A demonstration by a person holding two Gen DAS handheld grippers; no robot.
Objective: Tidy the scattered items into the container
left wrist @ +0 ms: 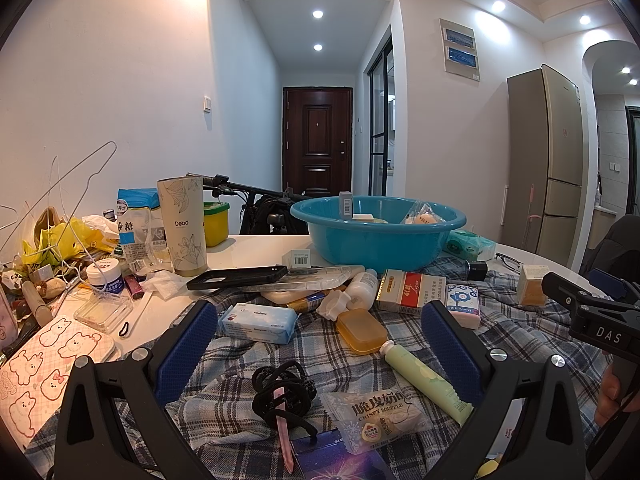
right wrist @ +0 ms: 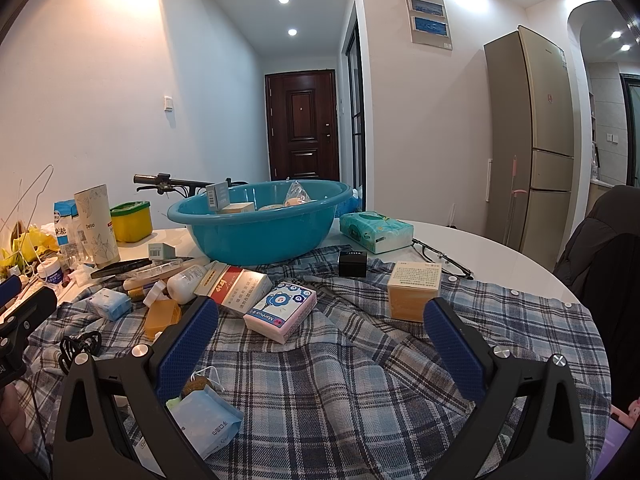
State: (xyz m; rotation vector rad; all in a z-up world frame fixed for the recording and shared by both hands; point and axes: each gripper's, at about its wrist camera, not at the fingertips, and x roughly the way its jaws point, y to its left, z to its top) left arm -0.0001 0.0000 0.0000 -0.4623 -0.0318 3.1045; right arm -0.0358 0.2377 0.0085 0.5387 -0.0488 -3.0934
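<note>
A teal basin (left wrist: 376,236) (right wrist: 256,226) stands at the back of the plaid cloth and holds a few small items. My left gripper (left wrist: 320,324) is open and empty above the cloth, with an orange soap bar (left wrist: 362,330), a blue tissue pack (left wrist: 258,322), a green tube (left wrist: 426,380) and black hair ties (left wrist: 282,392) between its fingers. My right gripper (right wrist: 320,318) is open and empty, with a pink tissue pack (right wrist: 280,308) and a yellow box (right wrist: 414,290) just beyond its fingers.
A red-and-white box (right wrist: 234,286), a white bottle (left wrist: 362,288), a black box (right wrist: 352,263), glasses (right wrist: 440,256), a green tissue pack (right wrist: 376,230), a tall cup (left wrist: 182,226), a yellow tub (left wrist: 216,222) and clutter with wire hangers (left wrist: 72,184) surround the basin.
</note>
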